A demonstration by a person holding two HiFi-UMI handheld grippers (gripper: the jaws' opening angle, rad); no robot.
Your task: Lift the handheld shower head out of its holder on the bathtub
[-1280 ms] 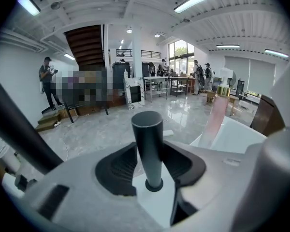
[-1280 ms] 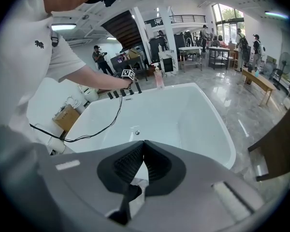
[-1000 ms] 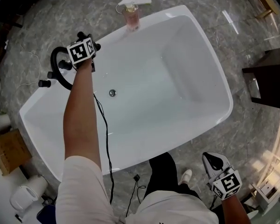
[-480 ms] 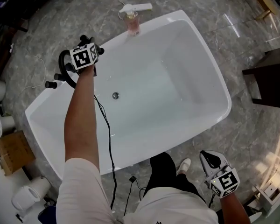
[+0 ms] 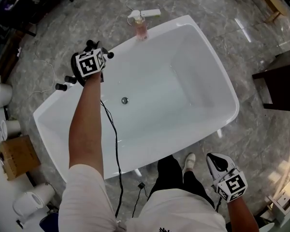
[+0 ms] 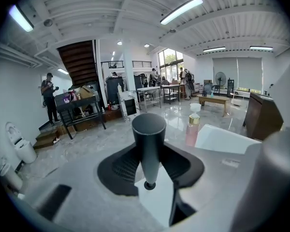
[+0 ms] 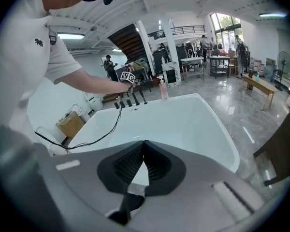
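Now left gripper [image 6: 150, 167] is clamping the handheld shower head [image 6: 149, 129], a dark, flat-topped, tapering cylinder, upright; right gripper [image 7: 143, 147] is hanging closed, empty.

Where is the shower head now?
The shower head stands clamped in the left gripper, above the bathtub's left rim in the head view, beside the black taps.

A big open workshop hall (more showroom than bathroom): freestanding white glossy bathtub [image 5: 210, 62] on grey marble floor [image 5: 261, 42]; beyond the left gripper [image 6: 150, 170], steel worktables [image 6: 152, 92], dark staircase [image 6: 79, 64], long ceiling strip lights [image 6: 183, 9]
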